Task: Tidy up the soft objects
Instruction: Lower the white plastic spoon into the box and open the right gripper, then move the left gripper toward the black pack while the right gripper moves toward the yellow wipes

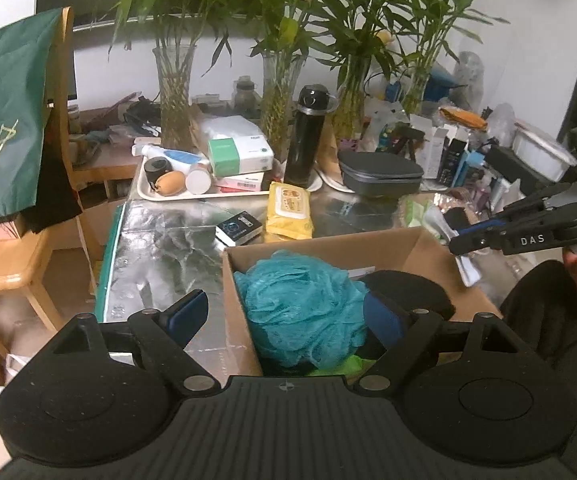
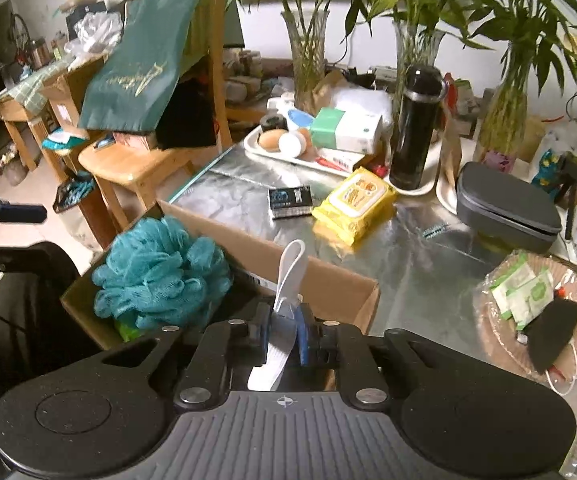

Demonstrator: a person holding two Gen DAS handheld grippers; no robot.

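Note:
A teal mesh bath pouf [image 1: 304,308] lies in an open cardboard box [image 1: 328,246] on the foil-covered table, beside a black soft item [image 1: 412,292] and something lime green [image 1: 336,366]. My left gripper [image 1: 284,320] is open and empty, its fingers spread either side of the pouf above the box. My right gripper [image 2: 282,332] is shut on a white strap-like item [image 2: 288,276] over the box [image 2: 328,280], next to the pouf [image 2: 156,272]. The right gripper also shows in the left wrist view [image 1: 464,240].
A yellow wipes pack [image 2: 352,202], a small black box [image 2: 290,202], a black flask [image 2: 416,124], a grey case [image 2: 504,208], a white tray [image 2: 264,152] of items and glass vases stand behind the box. A wrapped basket [image 2: 488,328] sits right. A wooden chair [image 2: 136,164] stands left.

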